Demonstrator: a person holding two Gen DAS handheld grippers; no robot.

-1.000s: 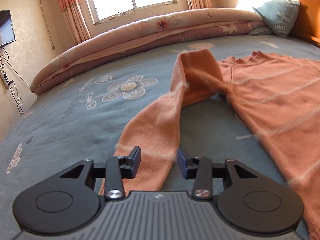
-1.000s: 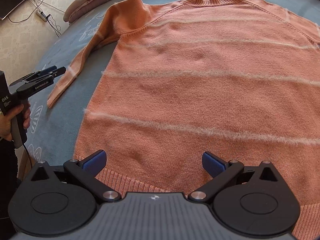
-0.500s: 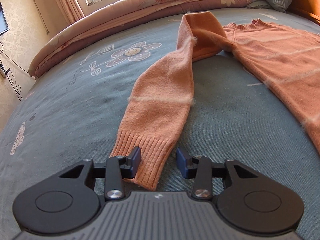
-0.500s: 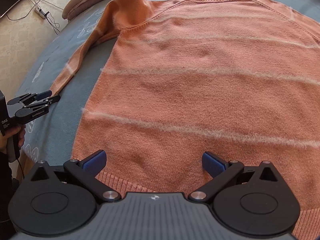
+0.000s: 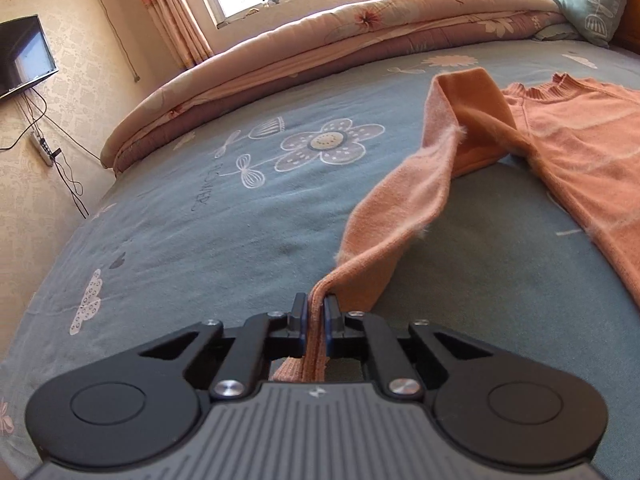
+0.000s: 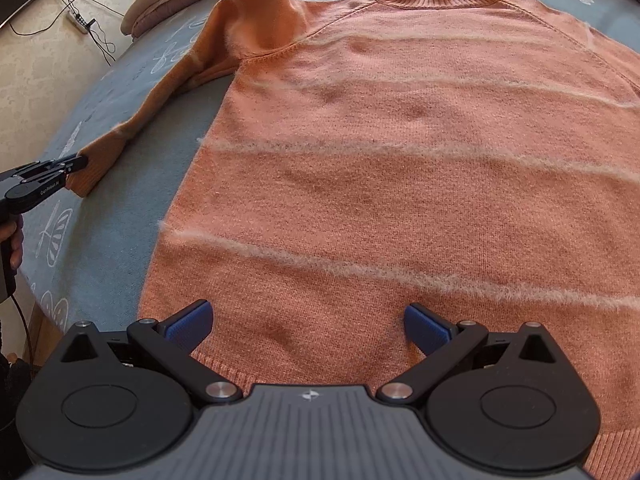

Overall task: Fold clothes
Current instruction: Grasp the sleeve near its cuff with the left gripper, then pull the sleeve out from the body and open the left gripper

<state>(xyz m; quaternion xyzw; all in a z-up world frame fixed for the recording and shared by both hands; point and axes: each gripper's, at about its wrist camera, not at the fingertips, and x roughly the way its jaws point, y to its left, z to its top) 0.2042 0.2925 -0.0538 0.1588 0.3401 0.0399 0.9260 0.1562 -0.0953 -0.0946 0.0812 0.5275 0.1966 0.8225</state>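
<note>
An orange sweater [image 6: 400, 168] with pale fuzzy stripes lies flat, front up, on the blue-grey bedsheet [image 5: 208, 216]. Its left sleeve [image 5: 400, 208] runs out from the shoulder toward the bed's near edge. My left gripper [image 5: 316, 308] is shut on the ribbed cuff of that sleeve [image 5: 314, 360] and holds it lifted off the sheet; the right wrist view shows the same gripper [image 6: 78, 162] pinching the cuff [image 6: 96, 164] at far left. Above the sweater's lower hem hangs my right gripper [image 6: 306, 322], jaws wide open with nothing between them.
A rolled floral quilt [image 5: 320, 52] lies along the bed's far side under the window, with a pillow [image 5: 588, 4] at the far right. The bed's left edge [image 6: 36, 304] drops to the floor, where a power strip and cables [image 5: 44, 148] lie. A hand [image 6: 14, 240] grips the left handle.
The left gripper closed its jaws on the sleeve cuff and raised it, so the sleeve now hangs taut and folded lengthwise. The right gripper stayed where it was, still open.
</note>
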